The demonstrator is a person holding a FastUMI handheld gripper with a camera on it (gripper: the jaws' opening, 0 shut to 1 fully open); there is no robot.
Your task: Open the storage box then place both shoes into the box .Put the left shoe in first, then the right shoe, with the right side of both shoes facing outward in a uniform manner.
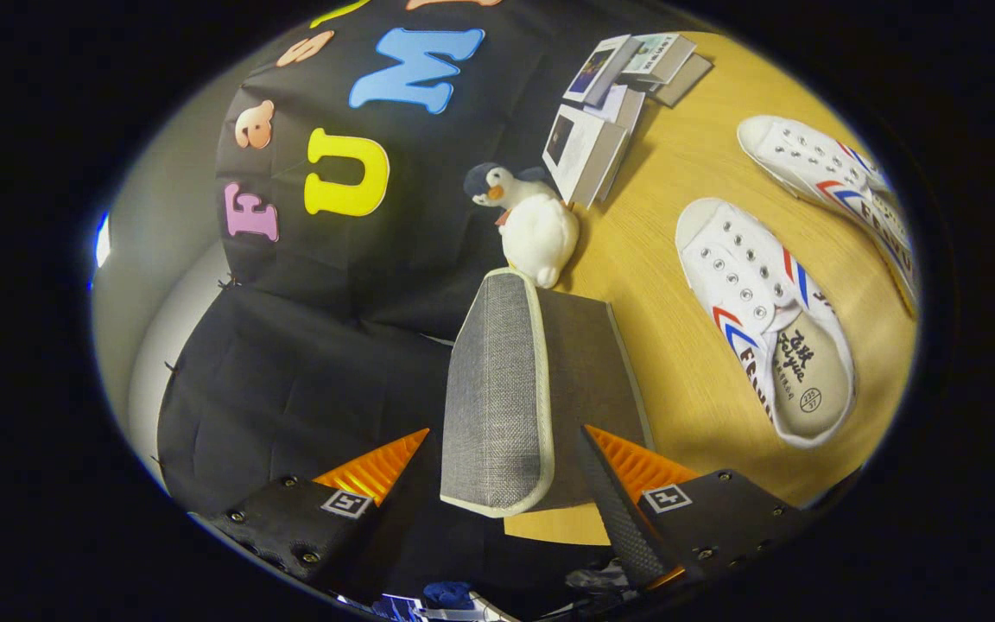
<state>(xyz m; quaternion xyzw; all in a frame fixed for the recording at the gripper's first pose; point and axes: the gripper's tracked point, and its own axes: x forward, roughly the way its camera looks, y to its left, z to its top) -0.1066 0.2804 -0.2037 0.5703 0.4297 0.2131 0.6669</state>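
Note:
The storage box's grey fabric lid (pixel 497 389), edged with pale piping, stands raised on edge between my fingers, its darker inner side (pixel 579 363) facing the table. My gripper (pixel 504 432) is shut on the lid, one finger against each face. The rest of the box is hidden below the fingers. Two white sneakers with red and blue stripes lie on the wooden table (pixel 670 216) beyond my right finger: the nearer shoe (pixel 765 311) shows its insole, and the farther shoe (pixel 834 173) lies beyond it. Both point their toes toward the booth wall.
A plush penguin (pixel 536 229) sits on the table just past the lid's far end, against the black cloth wall (pixel 333 328). Several small booklets (pixel 601 112) lie stacked farther along that wall.

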